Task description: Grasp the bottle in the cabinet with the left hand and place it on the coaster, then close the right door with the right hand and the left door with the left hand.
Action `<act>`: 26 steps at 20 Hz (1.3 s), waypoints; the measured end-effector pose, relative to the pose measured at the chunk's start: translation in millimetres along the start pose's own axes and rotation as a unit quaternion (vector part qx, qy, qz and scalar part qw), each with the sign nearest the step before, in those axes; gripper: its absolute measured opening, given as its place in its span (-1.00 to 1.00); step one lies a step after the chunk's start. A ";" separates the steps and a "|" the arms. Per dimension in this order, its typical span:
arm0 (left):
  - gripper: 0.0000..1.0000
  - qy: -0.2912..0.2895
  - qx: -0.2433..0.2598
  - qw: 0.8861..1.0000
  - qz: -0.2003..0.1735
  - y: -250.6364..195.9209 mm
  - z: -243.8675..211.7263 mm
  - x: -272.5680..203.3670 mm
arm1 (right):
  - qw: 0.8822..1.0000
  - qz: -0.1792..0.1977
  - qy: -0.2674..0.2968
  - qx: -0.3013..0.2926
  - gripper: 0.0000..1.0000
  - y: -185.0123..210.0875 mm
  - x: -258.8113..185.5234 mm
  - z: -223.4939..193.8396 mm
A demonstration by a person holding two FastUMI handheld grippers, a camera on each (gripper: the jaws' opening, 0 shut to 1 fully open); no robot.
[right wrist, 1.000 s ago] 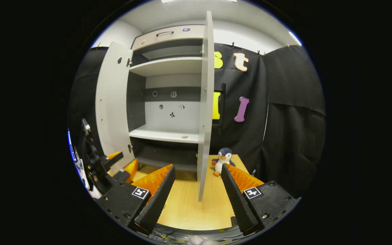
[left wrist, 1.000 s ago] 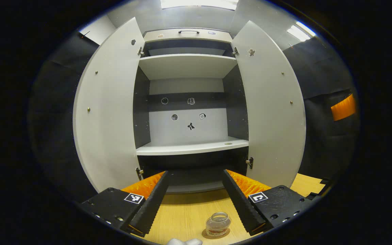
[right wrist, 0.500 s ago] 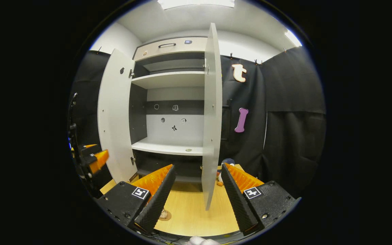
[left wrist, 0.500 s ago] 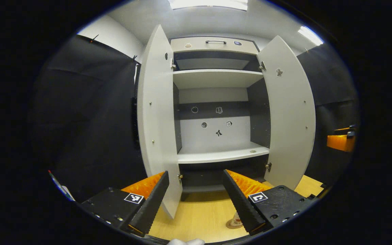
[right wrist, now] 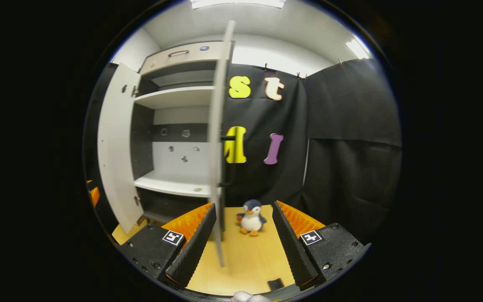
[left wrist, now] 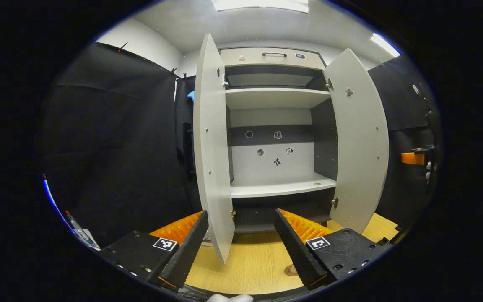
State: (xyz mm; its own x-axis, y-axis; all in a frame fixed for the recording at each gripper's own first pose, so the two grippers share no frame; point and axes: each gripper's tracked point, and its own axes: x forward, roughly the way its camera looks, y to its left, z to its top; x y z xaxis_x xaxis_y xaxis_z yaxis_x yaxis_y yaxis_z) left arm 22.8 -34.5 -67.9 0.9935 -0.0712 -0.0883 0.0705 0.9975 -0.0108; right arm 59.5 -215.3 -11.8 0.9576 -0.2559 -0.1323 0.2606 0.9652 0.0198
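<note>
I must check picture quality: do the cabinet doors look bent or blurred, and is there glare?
Left gripper view: sharp; the left door and right door bow from fisheye distortion; ceiling lights glare. Right gripper view: the right door is seen edge-on, slightly soft; the penguin is fairly sharp.

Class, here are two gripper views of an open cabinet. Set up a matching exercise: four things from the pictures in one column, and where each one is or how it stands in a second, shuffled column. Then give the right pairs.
Things
1. toy penguin
2. left door
3. left gripper
4. drawer handle

Place or state
A. at the cabinet's top
B. on the wooden table, right of the right door
C. open, empty
D. swung open, edge toward the camera

Pairs: 1-B, 2-D, 3-C, 4-A
</note>
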 end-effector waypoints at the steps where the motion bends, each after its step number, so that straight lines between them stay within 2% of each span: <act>1: 0.92 -0.003 0.000 1.000 0.003 -5.4 2.5 2.6 | 1.000 -0.003 -0.002 0.003 0.67 -11.2 14.6 8.1; 2: 0.92 0.000 -0.002 1.000 0.009 -10.3 1.2 4.5 | 1.000 -0.003 -0.001 0.006 0.67 -20.2 30.7 13.8; 6: 0.90 0.002 -0.023 1.000 0.019 -37.3 3.4 8.5 | 0.999 0.043 -0.002 0.011 0.67 -19.4 79.8 37.7; 10: 0.92 0.001 -0.021 0.999 0.025 -52.6 8.7 9.0 | 0.996 0.082 -0.018 -0.002 0.67 -3.4 99.1 49.8; 12: 0.90 0.003 -0.021 0.999 0.033 -52.9 9.3 9.4 | 0.995 0.094 -0.032 -0.002 0.63 0.0 100.4 58.1; 16: 0.92 0.010 -0.020 0.999 0.040 -51.1 7.1 11.3 | 0.991 0.130 -0.015 0.009 0.57 19.6 96.8 53.4; 21: 0.92 0.010 -0.013 0.999 0.039 -45.1 6.0 16.8 | 0.986 0.169 -0.013 0.000 0.57 67.2 85.6 50.2; 26: 0.92 0.017 -0.004 0.999 0.048 -30.4 -1.8 13.7 | 0.984 0.177 -0.026 -0.016 0.56 105.8 85.2 52.1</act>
State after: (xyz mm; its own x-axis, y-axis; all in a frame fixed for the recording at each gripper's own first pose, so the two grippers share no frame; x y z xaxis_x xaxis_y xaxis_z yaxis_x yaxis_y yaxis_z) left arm 34.1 -65.7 -70.6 0.9921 0.0247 -0.1230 -0.0260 0.9996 -0.0088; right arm 175.1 -137.8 30.6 0.9928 0.0958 -0.0716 -0.0943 0.9952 0.0244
